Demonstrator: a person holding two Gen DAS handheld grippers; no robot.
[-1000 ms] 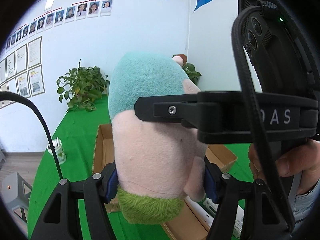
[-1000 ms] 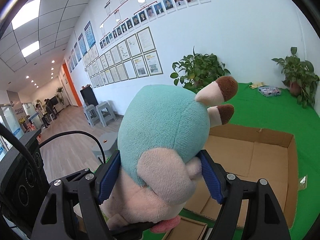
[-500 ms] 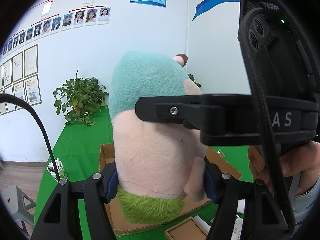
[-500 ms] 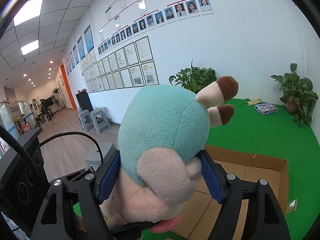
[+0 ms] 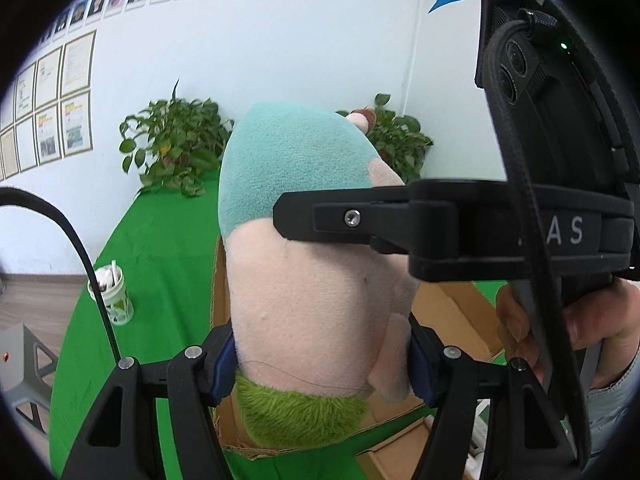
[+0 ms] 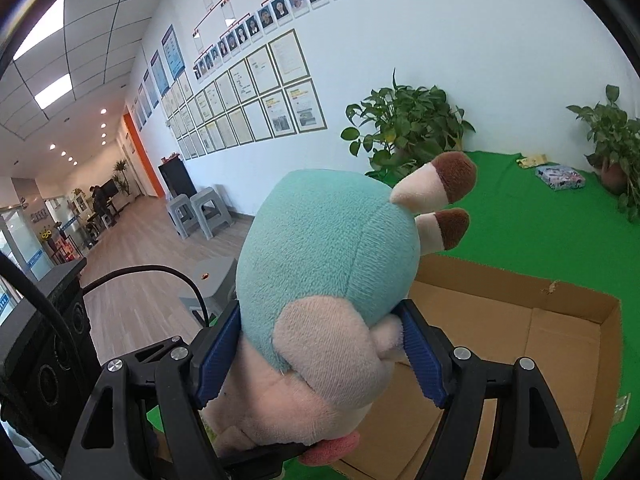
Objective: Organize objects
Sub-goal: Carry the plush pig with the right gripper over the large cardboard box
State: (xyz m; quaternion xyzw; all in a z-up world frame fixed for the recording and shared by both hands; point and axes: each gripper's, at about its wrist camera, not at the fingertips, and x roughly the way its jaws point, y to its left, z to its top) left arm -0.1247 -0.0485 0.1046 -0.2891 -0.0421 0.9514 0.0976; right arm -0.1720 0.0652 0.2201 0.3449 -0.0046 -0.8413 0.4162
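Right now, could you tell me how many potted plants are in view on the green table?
2. One plant stands at the table's back edge against the framed-papers wall; the other plant sits in the far right corner. More may be hidden behind the plush toy.

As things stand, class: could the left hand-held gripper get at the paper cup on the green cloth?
Probably not: the left hand-held gripper is shut on the plush toy, as is the right hand-held gripper. The cup stands unobstructed.
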